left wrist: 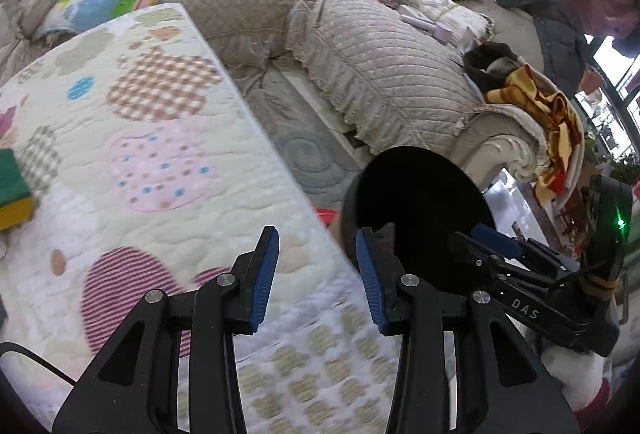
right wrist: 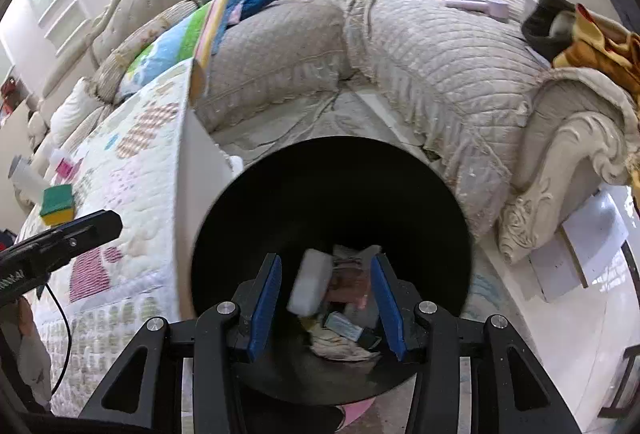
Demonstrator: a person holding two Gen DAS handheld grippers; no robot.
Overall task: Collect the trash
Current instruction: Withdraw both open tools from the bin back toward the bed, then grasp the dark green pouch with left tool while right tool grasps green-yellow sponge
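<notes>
A black trash bin [right wrist: 320, 174] stands on the floor beside the quilt-covered table [right wrist: 132, 174]. My right gripper [right wrist: 326, 258] hangs open over the bin's mouth. A blurred white block [right wrist: 310, 286] is below and between its fingers, touching neither pad, above mixed trash [right wrist: 344, 326] on the bin's floor. My left gripper [left wrist: 317, 232] is open and holds nothing, over the table's edge next to the bin [left wrist: 420, 194]. A green and yellow sponge [right wrist: 58, 204] lies on the table, and shows again at the left edge as the sponge [left wrist: 12, 190].
A white bottle [right wrist: 24, 178] and a pink item [right wrist: 64, 168] lie at the table's far end. A beige sofa [right wrist: 440, 74] with cushions, cloths and small items curves behind the bin. A patterned rug [left wrist: 308, 154] covers the floor between table and sofa.
</notes>
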